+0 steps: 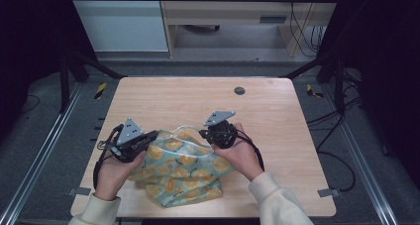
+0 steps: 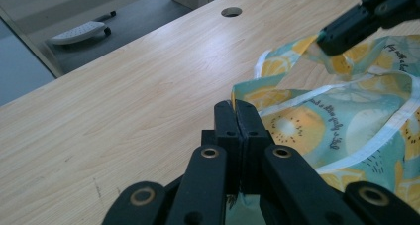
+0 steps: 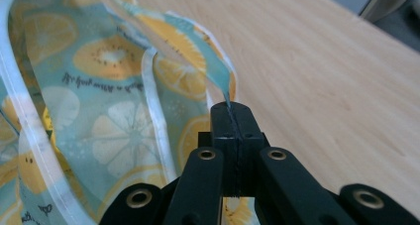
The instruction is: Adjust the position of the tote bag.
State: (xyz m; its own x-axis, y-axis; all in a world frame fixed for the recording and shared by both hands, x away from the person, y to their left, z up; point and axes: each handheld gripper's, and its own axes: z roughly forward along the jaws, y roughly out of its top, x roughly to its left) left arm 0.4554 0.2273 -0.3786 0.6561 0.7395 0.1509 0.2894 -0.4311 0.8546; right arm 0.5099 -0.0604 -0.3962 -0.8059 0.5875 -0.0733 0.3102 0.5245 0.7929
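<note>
A teal cloth (image 1: 181,170) printed with lemon and orange slices lies crumpled on the near middle of the wooden table (image 1: 188,98). My left gripper (image 1: 154,135) is at the cloth's left upper edge. In the left gripper view its jaws (image 2: 236,106) are pressed together with a corner of the cloth (image 2: 346,121) pinched at their tips. My right gripper (image 1: 202,133) is at the cloth's far right edge. The right gripper view shows it (image 3: 231,107) shut on a raised strip of the cloth's hem (image 3: 99,96). That same right gripper (image 2: 327,39) appears farther off in the left gripper view, also on the cloth.
A round cable hole (image 1: 239,90) sits in the far part of the table. Bare wood stretches beyond the cloth and to its right. Dark frame posts (image 1: 64,81) flank the table. A light cabinet (image 1: 223,17) stands behind it, and cables (image 1: 341,136) lie on the floor at right.
</note>
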